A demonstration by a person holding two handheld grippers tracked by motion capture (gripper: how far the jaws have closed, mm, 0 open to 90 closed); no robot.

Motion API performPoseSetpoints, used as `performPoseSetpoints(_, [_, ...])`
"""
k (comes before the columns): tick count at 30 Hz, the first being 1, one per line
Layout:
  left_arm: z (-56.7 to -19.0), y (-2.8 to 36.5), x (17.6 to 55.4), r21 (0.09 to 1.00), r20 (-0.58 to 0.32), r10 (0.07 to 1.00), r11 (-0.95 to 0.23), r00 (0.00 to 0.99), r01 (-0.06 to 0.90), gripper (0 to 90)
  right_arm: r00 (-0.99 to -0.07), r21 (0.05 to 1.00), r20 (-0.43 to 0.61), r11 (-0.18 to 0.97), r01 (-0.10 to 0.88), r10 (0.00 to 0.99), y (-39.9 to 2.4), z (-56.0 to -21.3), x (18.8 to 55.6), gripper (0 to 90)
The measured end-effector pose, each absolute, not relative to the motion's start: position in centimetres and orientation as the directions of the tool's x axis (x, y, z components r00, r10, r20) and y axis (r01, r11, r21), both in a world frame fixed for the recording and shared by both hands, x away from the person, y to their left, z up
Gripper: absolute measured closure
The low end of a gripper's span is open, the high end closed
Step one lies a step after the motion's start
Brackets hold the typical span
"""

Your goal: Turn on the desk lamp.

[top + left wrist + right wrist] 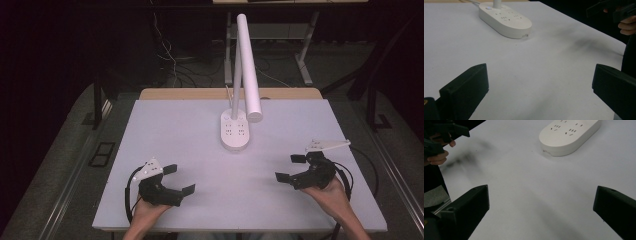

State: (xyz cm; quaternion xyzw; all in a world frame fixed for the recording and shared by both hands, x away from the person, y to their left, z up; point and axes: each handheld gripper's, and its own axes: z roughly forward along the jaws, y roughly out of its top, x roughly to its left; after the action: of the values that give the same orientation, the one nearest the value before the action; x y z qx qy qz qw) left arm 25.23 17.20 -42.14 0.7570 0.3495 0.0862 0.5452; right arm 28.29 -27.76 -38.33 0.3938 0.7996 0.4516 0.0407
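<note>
A white desk lamp with a tube head [248, 70] rises from an oval white base [235, 130] that carries sockets, at the middle back of the white table [190, 145]. The same base [505, 19] lies ahead in the left gripper view, and the base [569, 135] sits at upper right in the right gripper view. My left gripper [179, 179] rests near the front left, open, nothing between its jaws. My right gripper [291, 168] rests at the front right, open and empty too. Both point inward toward the table's middle.
The lamp's cable runs off the table's back edge [230, 93]. Dark floor with cables and metal desk legs [305, 60] lies beyond. Each gripper view catches the other hand's gripper far off: right one [616, 10], left one [441, 135].
</note>
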Motion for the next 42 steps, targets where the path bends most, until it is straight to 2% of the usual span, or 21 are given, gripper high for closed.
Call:
performPoseSetpoints(16, [-42.1, 17.2, 25.2, 0.886, -0.254, 0.624, -0.157, 0.739, 0.437, 0.0, -0.705, 0.748, 0.277, 0.313, 0.585, 0.653, -26.9, -36.4, 30.9, 0.2])
performPoseSetpoints(42, [-42.1, 17.3, 25.2, 0.886, -0.252, 0.623, -0.16, 0.741, 0.436, 0.0, -0.71, 0.738, 0.256, 0.342, 0.582, 0.656, -25.4, -35.2, 35.8, 0.2])
